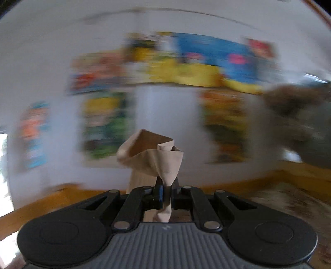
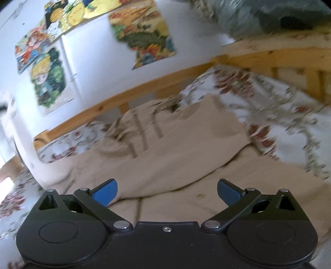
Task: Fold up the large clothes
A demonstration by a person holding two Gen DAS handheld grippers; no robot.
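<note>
left tongs (image 1: 165, 190): clamped tight on a bunched bit of beige cloth; pads nearly meet, fabric pinched between them.
held cloth (image 1: 153, 157): beige fabric stands up above the tong tips in a crumpled fold w/ an open loop on top; a strip also hangs down behind the tips toward the tool body.
left view bg: heavily motion-blurred. White wall w/ colourful posters (image 1: 186, 62), wood bed frame (image 1: 62, 196) along bottom, grey-brown blurry mass at right edge, can't tell what it is.
right tongs (image 2: 167, 191): spread wide, nothing between the blue pads (image 2: 105, 191); tips sit just above the cloth, contact can't tell.
beige garment (image 2: 175, 149): large beige piece lying rumpled across the bed, in front of and under the right tongs. Dark stripes/slits near its far left part. A fold ridge runs across the middle; flatter layer nearest the tongs w/ a seam line.
bedsheet (image 2: 279, 120): white w/ red-green floral print, showing right of and behind the garment, also at lower left.
bed frame, right view: light wood rail behind the garment, slatted headboard (image 2: 289, 68) at upper right.
wall (image 2: 93, 62): white, cartoon posters stuck on, upper left and centre.
pillow/bedding (image 2: 269, 16): greyish blurred heap top right, on the headboard side.
person: no hand or sleeve seen in either view.
</note>
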